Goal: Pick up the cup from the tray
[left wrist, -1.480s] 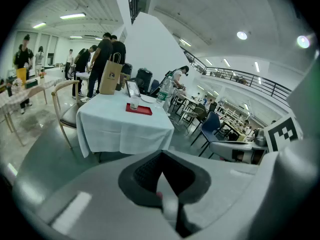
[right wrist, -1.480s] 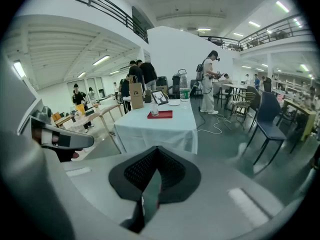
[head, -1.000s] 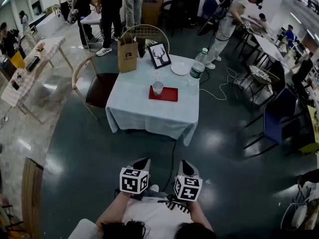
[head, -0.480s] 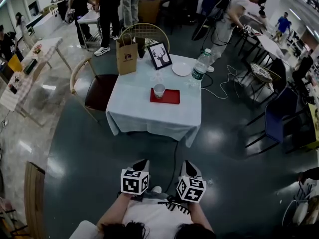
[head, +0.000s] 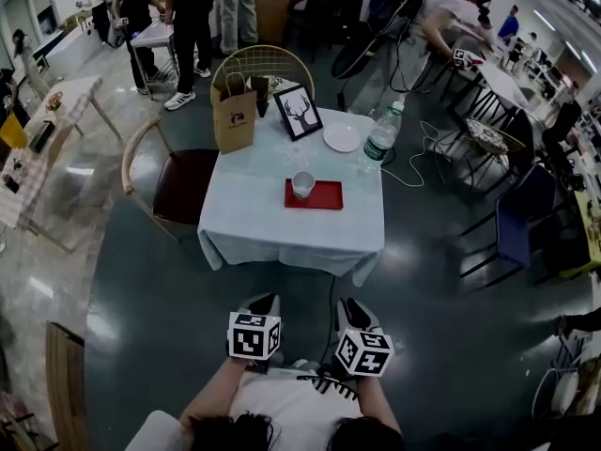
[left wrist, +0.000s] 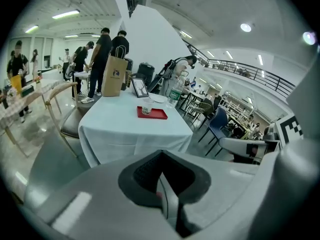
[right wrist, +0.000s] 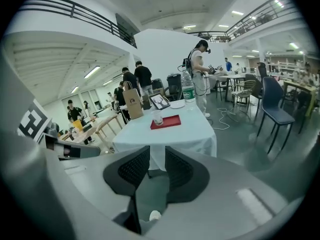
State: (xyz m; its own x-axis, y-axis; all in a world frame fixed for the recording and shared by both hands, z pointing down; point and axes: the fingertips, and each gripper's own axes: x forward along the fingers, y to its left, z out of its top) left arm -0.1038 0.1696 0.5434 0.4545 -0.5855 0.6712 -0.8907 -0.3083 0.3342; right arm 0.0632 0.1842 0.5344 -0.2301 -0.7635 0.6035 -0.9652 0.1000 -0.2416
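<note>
A pale cup [head: 302,185] stands upright on the left part of a red tray [head: 322,196], which lies mid-table on a light tablecloth [head: 282,228]. Both grippers are held low in front of the person, well short of the table's near edge. In the head view my left gripper [head: 262,304] and right gripper [head: 349,312] point toward the table. The left gripper [left wrist: 161,156] has its pads together and holds nothing. The right gripper [right wrist: 156,151] shows a narrow gap between its pads, with nothing in it. Cup [left wrist: 146,109] [right wrist: 157,118] and tray [left wrist: 152,113] [right wrist: 166,122] lie straight ahead, far off.
On the table's far side stand a brown paper bag [head: 233,113], a framed deer picture [head: 300,113], a white plate [head: 342,138] and a water bottle [head: 380,137]. A chair [head: 174,181] sits at the table's left, a blue chair [head: 521,228] to the right. People stand behind.
The table has grown slightly and shifted in the head view as the person steps closer. Both grippers keep their low position and jaw state. The person at back right has bent over.
</note>
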